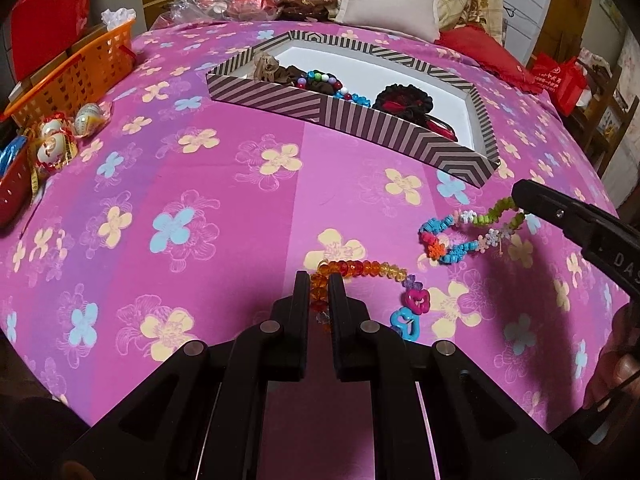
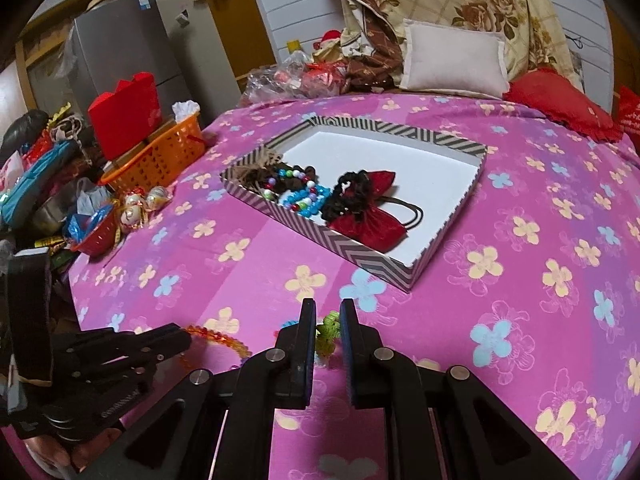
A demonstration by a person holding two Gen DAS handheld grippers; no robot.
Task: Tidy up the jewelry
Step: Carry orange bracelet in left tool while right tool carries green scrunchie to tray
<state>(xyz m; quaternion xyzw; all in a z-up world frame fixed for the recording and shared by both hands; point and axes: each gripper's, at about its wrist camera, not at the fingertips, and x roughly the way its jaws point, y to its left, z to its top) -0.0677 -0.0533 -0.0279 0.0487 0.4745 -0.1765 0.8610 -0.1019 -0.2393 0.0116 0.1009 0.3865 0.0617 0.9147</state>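
My left gripper point(image 1: 320, 286) is shut on an amber and orange bead bracelet point(image 1: 360, 269) that lies on the pink flowered bedspread; its pink and blue flower charms point(image 1: 414, 302) trail to the right. At the right, my right gripper point(image 1: 517, 197) is shut on a multicoloured snowflake-bead bracelet point(image 1: 452, 236), which hangs from its tips with a shadow under it. In the right wrist view only green beads point(image 2: 328, 333) show between the right gripper's point(image 2: 328, 316) fingers. The left gripper point(image 2: 185, 336) and the amber beads point(image 2: 224, 340) appear at the lower left. Beyond stands a striped hexagonal box point(image 1: 360, 120) point(image 2: 360, 251) holding scrunchies, bead bracelets and a red bow.
An orange basket point(image 1: 80, 76), a red bag point(image 1: 52, 20) and foil-wrapped eggs point(image 1: 60, 140) crowd the left edge of the bed. A pale pillow point(image 1: 392, 4), a red cushion point(image 1: 480, 52) and bedding lie at the far end. A hand point(image 1: 616, 364) shows at the right edge.
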